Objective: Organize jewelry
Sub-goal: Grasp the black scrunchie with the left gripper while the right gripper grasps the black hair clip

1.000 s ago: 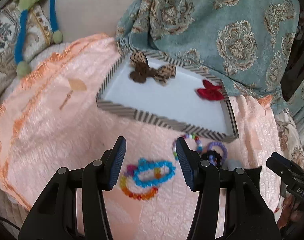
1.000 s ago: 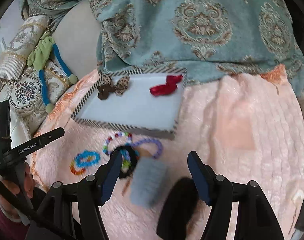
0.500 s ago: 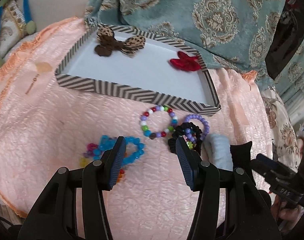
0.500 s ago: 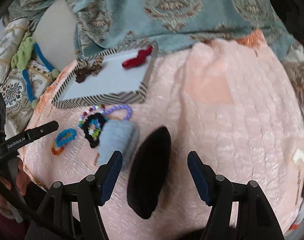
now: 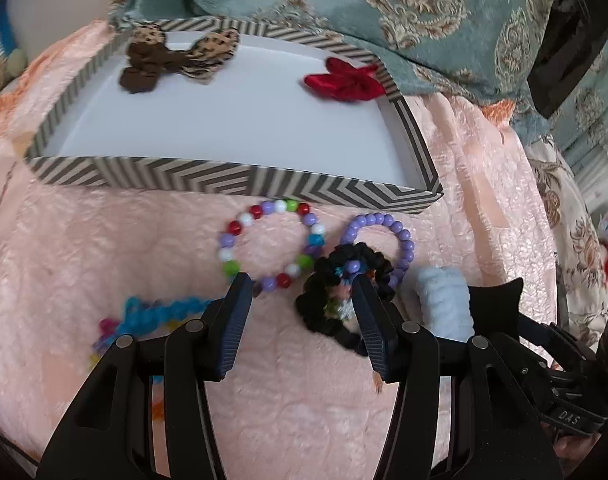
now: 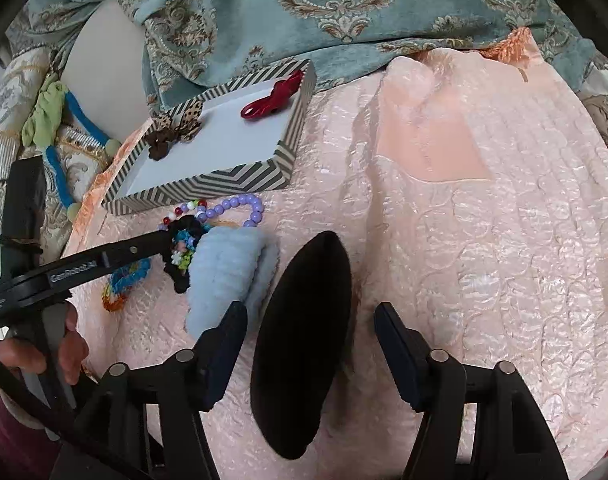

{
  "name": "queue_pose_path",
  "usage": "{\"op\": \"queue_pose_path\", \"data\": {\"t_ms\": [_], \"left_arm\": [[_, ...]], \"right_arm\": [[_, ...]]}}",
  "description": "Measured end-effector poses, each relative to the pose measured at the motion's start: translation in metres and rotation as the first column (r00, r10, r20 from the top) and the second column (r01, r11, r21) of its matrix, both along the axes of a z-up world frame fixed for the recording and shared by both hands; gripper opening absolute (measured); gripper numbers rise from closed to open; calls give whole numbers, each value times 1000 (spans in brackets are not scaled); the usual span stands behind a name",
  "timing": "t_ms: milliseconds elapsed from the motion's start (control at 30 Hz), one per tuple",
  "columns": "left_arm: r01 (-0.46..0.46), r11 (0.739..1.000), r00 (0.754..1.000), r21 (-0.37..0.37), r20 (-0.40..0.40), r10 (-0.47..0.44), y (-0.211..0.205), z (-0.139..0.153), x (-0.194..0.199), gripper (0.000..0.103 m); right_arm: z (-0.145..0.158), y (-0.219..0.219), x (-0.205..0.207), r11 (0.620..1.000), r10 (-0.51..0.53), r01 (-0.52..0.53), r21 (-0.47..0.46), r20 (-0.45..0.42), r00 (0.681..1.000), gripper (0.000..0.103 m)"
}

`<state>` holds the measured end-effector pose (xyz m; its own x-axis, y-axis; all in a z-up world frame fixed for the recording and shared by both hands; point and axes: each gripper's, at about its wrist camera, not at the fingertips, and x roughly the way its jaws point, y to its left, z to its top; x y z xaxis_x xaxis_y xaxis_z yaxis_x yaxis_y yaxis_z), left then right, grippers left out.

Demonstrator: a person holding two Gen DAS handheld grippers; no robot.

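Tray: beyond both tongs, two bows in.
Left tongs: wide, over beaded bracelet.
Right tongs: closing around black pad; pile remains.

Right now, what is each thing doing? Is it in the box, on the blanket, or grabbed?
Striped box: open, on the blanket.
Brown bow: in the box.
Red bow: in the box.
Colourful bead bracelet: on the blanket.
Black velvet piece: on the blanket, between the closing right gripper's fingers.
Left gripper: open, nothing grabbed.
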<state>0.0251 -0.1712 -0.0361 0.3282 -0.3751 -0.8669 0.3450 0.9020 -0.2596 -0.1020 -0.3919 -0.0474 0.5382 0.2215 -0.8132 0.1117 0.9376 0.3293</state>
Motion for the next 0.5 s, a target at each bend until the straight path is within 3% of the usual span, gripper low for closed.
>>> {"op": "queue_pose_path", "data": {"t_ms": [67, 133, 233, 500], "left_arm": [[2, 1000, 1000, -2, -4, -2, -4, -4, 4, 50], [12, 1000, 1000, -4, 8, -12, -7, -5, 4, 25], [51, 999, 998, -6, 28, -51, -13, -2, 0, 12], [40, 997, 997, -68, 67, -36, 3, 27, -11, 9]], "right_arm": [[-2, 2, 2, 1000, 13, -13, -4, 5, 1000, 40], [-1, 5, 2, 999, 37, -37, -15, 14, 999, 28], [3, 11, 2, 997, 63, -61, -53, 30, 998, 21], [31, 7, -7, 998, 53, -48, -50, 101, 993, 20]]}}
